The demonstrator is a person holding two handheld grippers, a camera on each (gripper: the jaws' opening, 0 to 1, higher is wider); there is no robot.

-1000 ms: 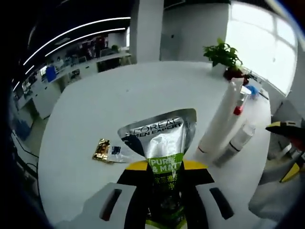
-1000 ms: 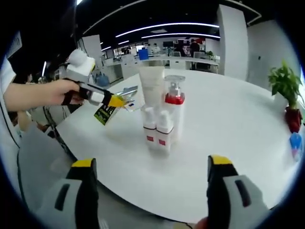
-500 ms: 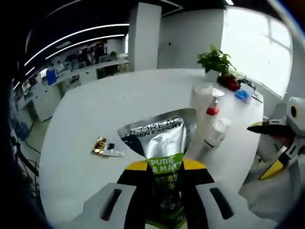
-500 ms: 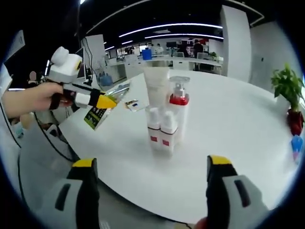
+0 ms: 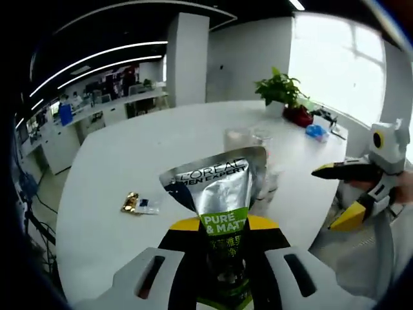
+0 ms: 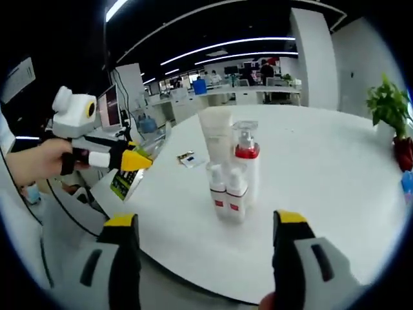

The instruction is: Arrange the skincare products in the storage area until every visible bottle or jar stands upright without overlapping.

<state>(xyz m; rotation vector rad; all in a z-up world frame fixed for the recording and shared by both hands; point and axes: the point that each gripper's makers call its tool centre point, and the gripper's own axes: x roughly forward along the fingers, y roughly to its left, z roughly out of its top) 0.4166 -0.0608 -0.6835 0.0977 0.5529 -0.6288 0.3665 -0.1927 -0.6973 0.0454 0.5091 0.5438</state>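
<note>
My left gripper (image 5: 219, 227) is shut on a silver L'Oreal tube (image 5: 218, 190) with a green label, crimped end pointing forward. In the right gripper view the same gripper (image 6: 110, 157), held by a hand, carries the tube (image 6: 126, 183) off the table's left edge. On the white round table (image 6: 322, 168) a tall white tube (image 6: 217, 137), a clear pump bottle (image 6: 246, 161) with a red collar and two small white bottles (image 6: 227, 194) stand upright, close together. My right gripper (image 6: 206, 225) is open and holds nothing, short of the table's near edge.
A gold wrapper (image 5: 131, 202) and a small sachet lie on the table left of the bottles. A potted plant (image 5: 279, 90) and a blue item (image 5: 316, 131) sit at the far side. The right gripper (image 5: 353, 194) shows beyond the table's right edge. Desks fill the background.
My left gripper has drawn back from the bottle group with the tube, to beyond the table's edge. The right gripper stays open, and the bottles have not moved.
</note>
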